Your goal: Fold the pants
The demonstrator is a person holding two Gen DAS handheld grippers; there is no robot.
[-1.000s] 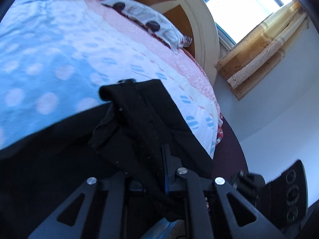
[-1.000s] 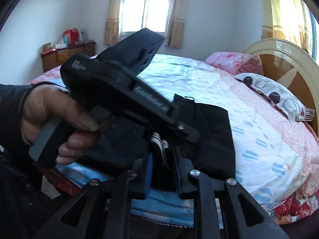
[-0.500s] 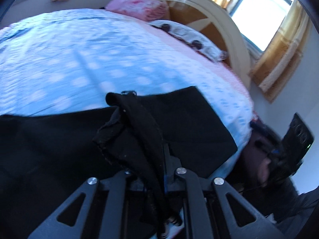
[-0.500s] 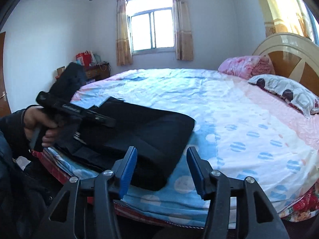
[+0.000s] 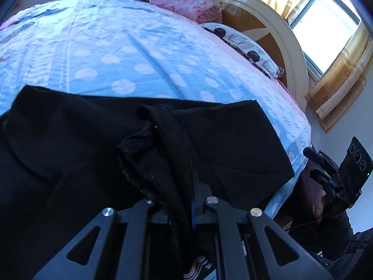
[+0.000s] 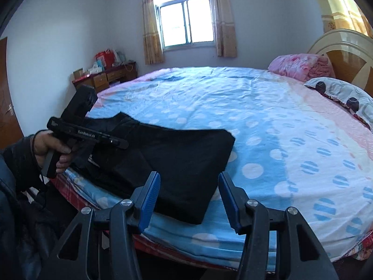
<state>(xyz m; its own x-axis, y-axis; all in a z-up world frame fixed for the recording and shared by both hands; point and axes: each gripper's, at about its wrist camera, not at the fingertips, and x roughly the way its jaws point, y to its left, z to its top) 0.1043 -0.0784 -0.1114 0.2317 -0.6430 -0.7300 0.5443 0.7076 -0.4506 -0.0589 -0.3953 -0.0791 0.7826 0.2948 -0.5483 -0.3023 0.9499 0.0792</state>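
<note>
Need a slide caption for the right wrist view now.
Right claw open above black pants on the dotted bed; left claw grips the far end.

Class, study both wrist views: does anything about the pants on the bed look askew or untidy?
Yes. A bunched fold of the black pants sticks up, pinched in the left gripper, while the rest lies flat on the bed.

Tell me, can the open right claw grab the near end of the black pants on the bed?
Probably yes. The right claw is open and empty, and the folded black cloth pants lie just ahead on the blue dotted bedsheet, nothing between.
</note>
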